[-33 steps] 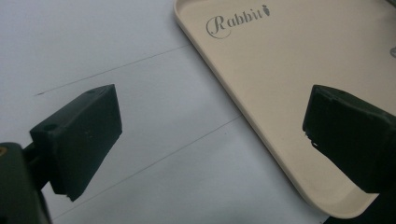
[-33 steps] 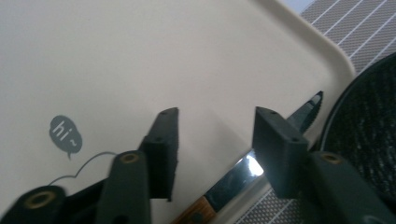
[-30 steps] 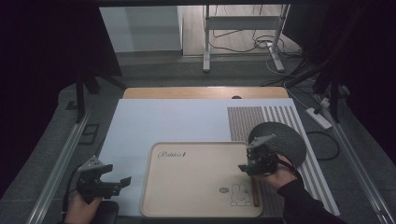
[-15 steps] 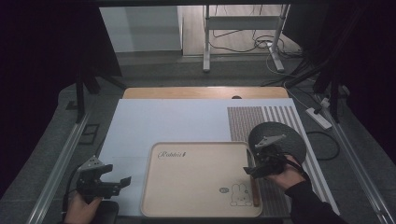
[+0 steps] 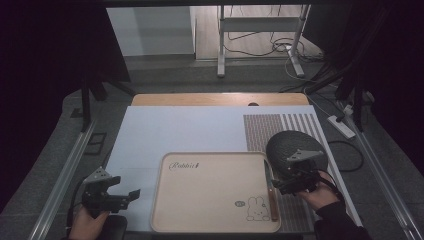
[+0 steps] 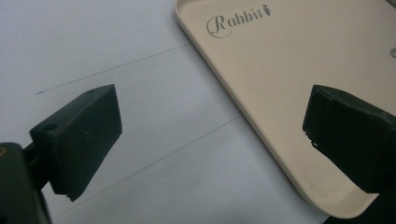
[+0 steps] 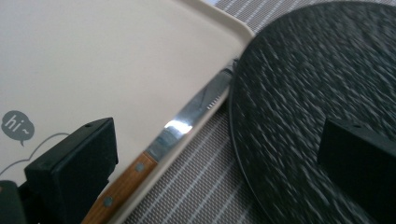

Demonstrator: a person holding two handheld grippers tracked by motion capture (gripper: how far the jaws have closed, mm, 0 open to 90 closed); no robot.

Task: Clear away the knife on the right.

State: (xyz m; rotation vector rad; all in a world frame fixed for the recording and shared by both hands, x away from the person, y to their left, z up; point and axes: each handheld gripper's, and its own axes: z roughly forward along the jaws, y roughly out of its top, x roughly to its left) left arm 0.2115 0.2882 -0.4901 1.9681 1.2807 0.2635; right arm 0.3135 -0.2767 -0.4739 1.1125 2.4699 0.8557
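Note:
A beige tray (image 5: pixel 210 195) printed "Rabbit" lies on the white mat. A knife (image 5: pixel 270 192) with a wooden handle rests along the tray's right rim, blade pointing away from me. My right gripper (image 5: pixel 281 188) hovers just right of the knife, in front of a round black plate (image 5: pixel 290 145). Its jaws have just been opening and now stand wide, with nothing pressed between them. In the right gripper view the knife (image 7: pixel 187 126) lies below the open gripper (image 7: pixel 219 158), beside the plate (image 7: pixel 317 84). My left gripper (image 5: pixel 131 196) is open left of the tray (image 6: pixel 303 70), holding nothing.
The plate sits on a striped grey placemat (image 5: pixel 270 130) at the right of the white mat (image 5: pixel 190 130). A wooden table edge (image 5: pixel 220 99) runs along the back. Cables and a metal stand (image 5: pixel 260 45) are on the floor beyond.
My right gripper has slid right, off the tray toward the plate, and its jaws have spread. The knife stays on the tray's right rim. The left gripper has not moved.

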